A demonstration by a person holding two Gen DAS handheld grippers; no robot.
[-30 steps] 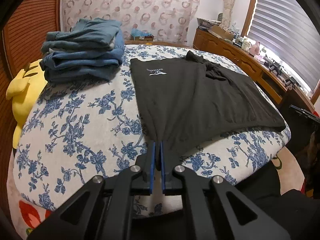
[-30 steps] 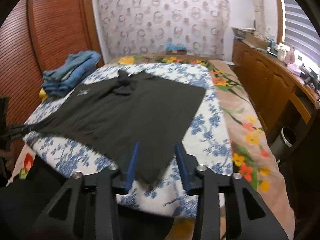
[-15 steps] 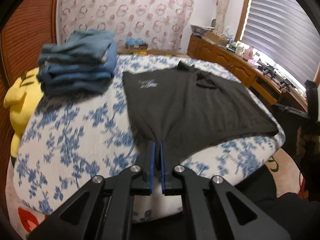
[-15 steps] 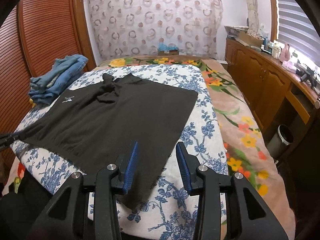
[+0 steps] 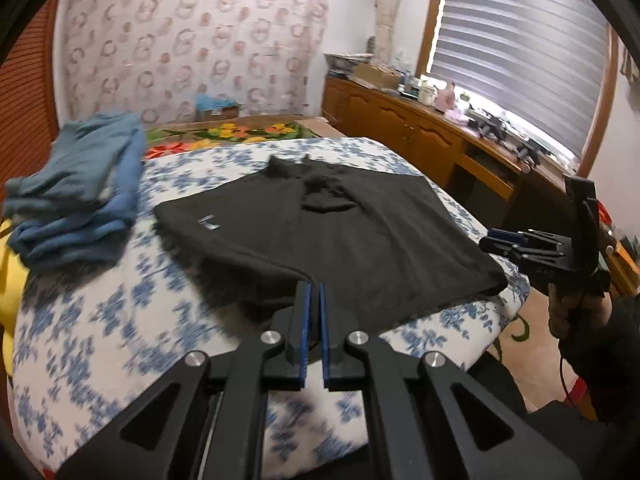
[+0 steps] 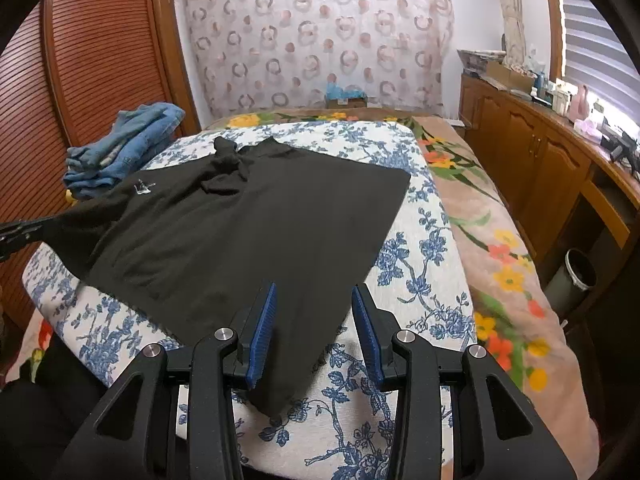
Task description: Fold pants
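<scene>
Black pants (image 5: 340, 236) lie spread flat on the blue-flowered bedspread (image 5: 100, 320), with a small white logo near the left edge. My left gripper (image 5: 314, 292) is shut on the near left corner of the pants and lifts it slightly. My right gripper (image 6: 314, 304) is open, its blue pads on either side of the near right corner of the pants (image 6: 256, 220), which lies flat between them. The right gripper also shows at the right of the left wrist view (image 5: 500, 240).
A stack of folded blue jeans (image 5: 80, 192) sits at the bed's far left, also in the right wrist view (image 6: 124, 144). A yellow plush (image 5: 10, 280) lies beside it. Wooden cabinets (image 6: 540, 160) line the right wall; a bin (image 6: 576, 276) stands on the floor.
My left gripper has pulled its held corner back and up, dragging that edge. My right gripper has moved forward, so the near right corner now lies between its open fingers.
</scene>
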